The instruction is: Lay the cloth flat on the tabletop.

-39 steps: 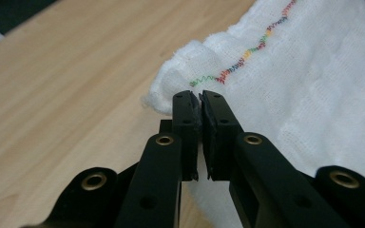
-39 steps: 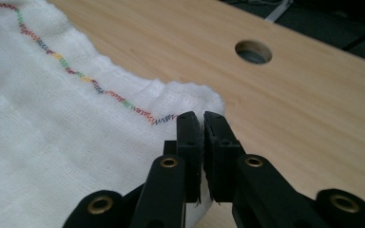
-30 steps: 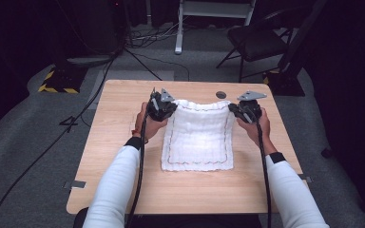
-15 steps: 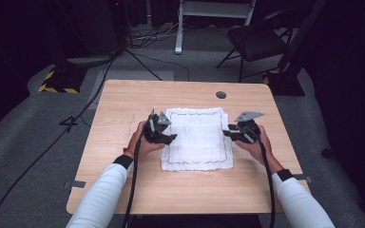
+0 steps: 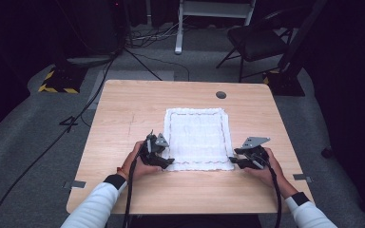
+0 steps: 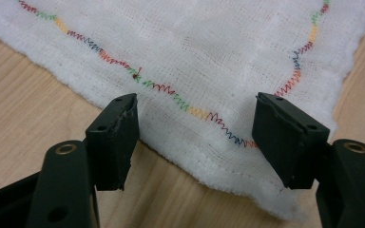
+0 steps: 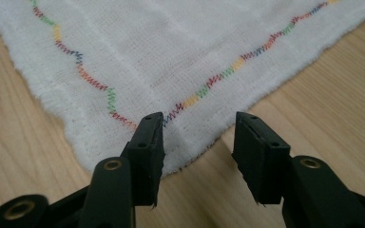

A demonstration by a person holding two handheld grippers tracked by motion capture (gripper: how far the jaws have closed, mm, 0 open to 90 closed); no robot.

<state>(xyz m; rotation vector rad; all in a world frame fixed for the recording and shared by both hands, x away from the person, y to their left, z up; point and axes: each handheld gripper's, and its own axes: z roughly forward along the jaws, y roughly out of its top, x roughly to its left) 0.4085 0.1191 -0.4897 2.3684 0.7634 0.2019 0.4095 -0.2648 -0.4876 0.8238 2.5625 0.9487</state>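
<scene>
The white cloth (image 5: 197, 138) lies flat mid-table (image 5: 123, 114). My left gripper (image 6: 197, 137) straddles its near left corner, my right gripper (image 7: 198, 142) its near right corner; both jaws have just been opening and stand apart, gripping nothing.

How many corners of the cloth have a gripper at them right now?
2: the left gripper at the cloth's near left corner, the right gripper at its near right corner. Both far corners lie free.
</scene>
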